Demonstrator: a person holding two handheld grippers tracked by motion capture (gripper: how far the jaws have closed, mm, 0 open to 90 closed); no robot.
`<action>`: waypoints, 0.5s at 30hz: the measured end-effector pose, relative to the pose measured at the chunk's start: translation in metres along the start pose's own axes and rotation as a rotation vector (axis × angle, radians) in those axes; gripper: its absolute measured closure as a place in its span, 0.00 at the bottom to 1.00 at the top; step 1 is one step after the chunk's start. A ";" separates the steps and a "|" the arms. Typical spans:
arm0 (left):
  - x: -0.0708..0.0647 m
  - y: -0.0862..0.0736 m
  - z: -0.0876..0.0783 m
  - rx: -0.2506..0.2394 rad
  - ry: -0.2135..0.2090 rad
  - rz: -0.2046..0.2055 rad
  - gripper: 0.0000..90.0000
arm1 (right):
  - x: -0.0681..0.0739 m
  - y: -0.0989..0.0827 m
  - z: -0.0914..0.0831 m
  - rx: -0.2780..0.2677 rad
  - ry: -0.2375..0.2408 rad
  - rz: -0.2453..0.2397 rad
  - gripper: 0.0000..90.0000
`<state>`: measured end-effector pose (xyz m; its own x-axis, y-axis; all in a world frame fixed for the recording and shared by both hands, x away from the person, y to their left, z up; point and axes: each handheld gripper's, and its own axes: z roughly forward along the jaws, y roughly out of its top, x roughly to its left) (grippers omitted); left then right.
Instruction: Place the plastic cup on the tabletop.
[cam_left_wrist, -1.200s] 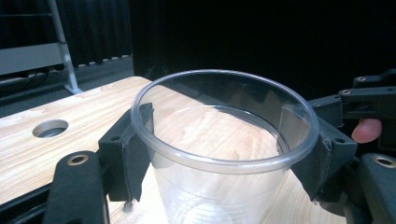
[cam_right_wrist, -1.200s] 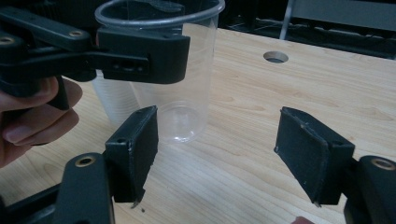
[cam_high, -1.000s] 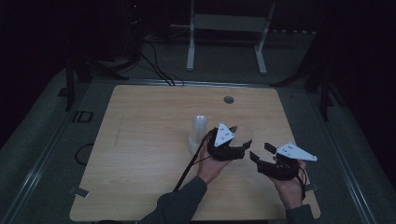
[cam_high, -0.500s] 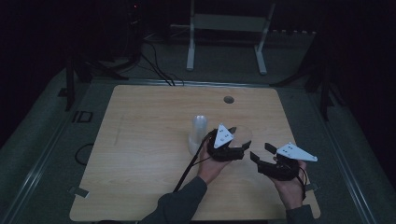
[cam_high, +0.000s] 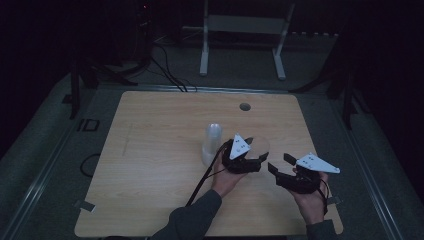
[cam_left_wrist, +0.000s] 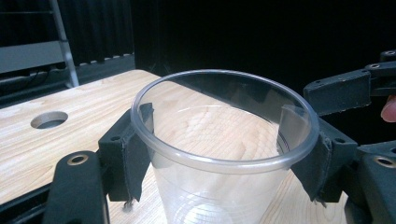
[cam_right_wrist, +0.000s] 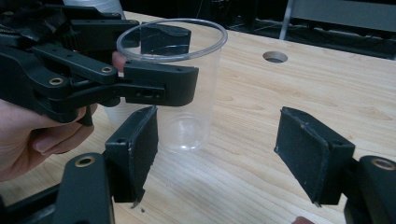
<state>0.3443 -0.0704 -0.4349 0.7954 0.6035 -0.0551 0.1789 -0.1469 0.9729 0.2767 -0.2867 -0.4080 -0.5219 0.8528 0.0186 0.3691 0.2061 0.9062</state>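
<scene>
Near the right-hand middle of the wooden table (cam_high: 150, 150), the left gripper (cam_high: 256, 159) is clamped on a clear plastic cup (cam_high: 260, 148). Its pads press the cup's wall from both sides just under the rim, as the left gripper view shows, where the cup (cam_left_wrist: 219, 163) stands upright between the jaws. The left hand (cam_high: 226, 177) reaches forward from a dark sleeve (cam_high: 192, 220), palm under the gripper's body, jaws pointing level toward the person's right. In the right gripper view the cup (cam_right_wrist: 187, 93) sits with its base on or just above the tabletop; which, I cannot tell.

Just beside it, the right gripper (cam_high: 280, 164) rests in the right hand (cam_high: 312, 202), held low over the table with the grey plate on top. Its jaws stand wide apart with nothing between them, aimed at the cup but clear of it. A stack of cups (cam_high: 212, 145) stands just left of the left gripper. A round hole (cam_high: 244, 106) lies in the table farther back.
</scene>
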 end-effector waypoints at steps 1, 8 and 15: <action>0.000 -0.001 0.000 0.003 0.001 0.002 0.31 | 0.000 0.000 0.000 0.001 0.000 0.000 0.33; 0.001 -0.005 0.003 0.009 0.000 -0.008 0.31 | 0.000 0.000 0.000 0.002 0.001 -0.001 0.33; 0.002 -0.010 0.004 0.010 0.002 -0.017 0.31 | 0.000 0.000 0.000 0.001 0.001 -0.002 0.33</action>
<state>0.3470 -0.0709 -0.4453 0.7910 0.6077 -0.0713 0.1985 -0.1445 0.9694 0.2766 -0.2866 -0.4083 -0.5233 0.8520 0.0176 0.3688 0.2078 0.9060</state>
